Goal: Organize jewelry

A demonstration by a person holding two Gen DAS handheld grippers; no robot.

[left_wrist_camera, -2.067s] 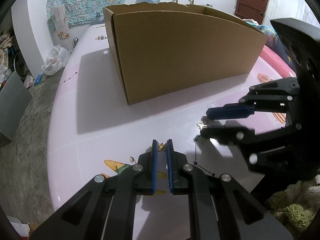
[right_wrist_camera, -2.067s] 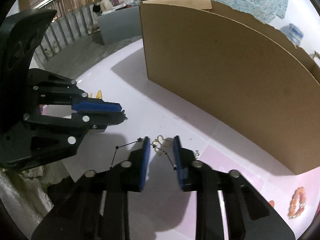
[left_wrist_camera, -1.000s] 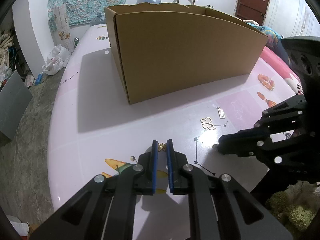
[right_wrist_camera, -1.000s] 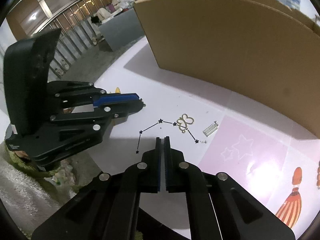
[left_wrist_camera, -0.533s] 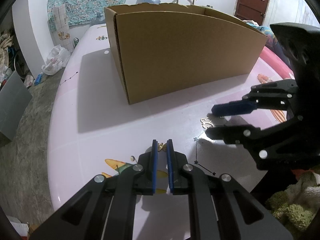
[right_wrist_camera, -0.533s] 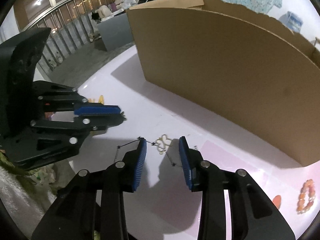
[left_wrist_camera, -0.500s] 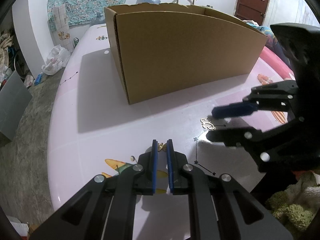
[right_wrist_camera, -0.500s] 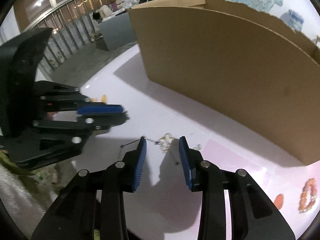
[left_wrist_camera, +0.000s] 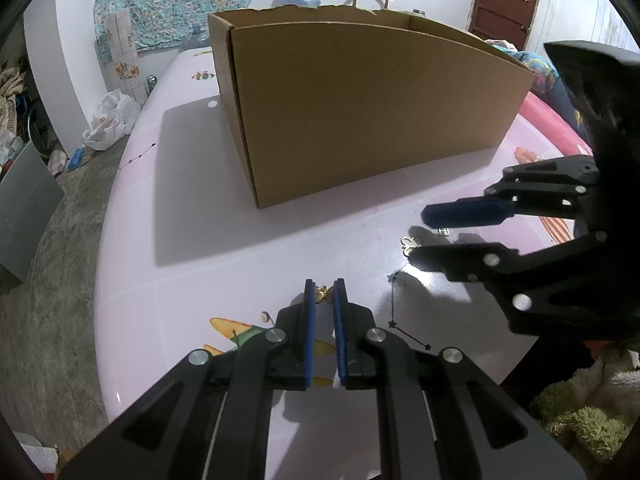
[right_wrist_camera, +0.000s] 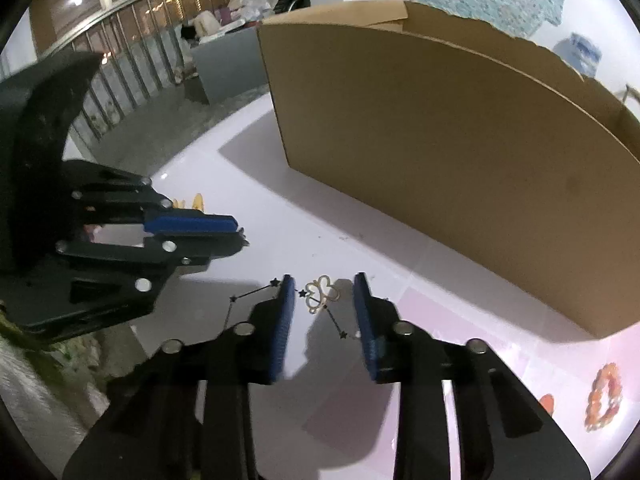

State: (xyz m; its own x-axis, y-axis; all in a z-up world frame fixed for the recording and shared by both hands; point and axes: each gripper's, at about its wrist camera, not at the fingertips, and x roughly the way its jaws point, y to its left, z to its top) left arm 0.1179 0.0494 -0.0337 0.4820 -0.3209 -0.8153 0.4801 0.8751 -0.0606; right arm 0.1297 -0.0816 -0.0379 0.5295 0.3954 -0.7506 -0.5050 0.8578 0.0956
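My left gripper (left_wrist_camera: 325, 291) is shut on a small gold butterfly charm (left_wrist_camera: 325, 293), held just above the pink table (left_wrist_camera: 192, 280). It also shows in the right wrist view (right_wrist_camera: 236, 236). My right gripper (right_wrist_camera: 323, 292) is open, its jaws on either side of a gold open-wire butterfly brooch (right_wrist_camera: 321, 293) that lies on the table. In the left wrist view the right gripper (left_wrist_camera: 420, 236) hovers over that brooch (left_wrist_camera: 410, 244). A large open cardboard box (left_wrist_camera: 360, 104) stands behind both.
An orange bead bracelet (right_wrist_camera: 604, 396) lies on the table at the right. A small silver rectangular piece (left_wrist_camera: 443, 232) lies near the brooch. A tiny pearl piece (left_wrist_camera: 264, 315) sits left of my left fingers. The table edge drops to a concrete floor (left_wrist_camera: 48, 280) at the left.
My right gripper, shut and drawn back a second ago, has opened and moved forward over the butterfly brooch. My left gripper has stayed still, shut on its charm.
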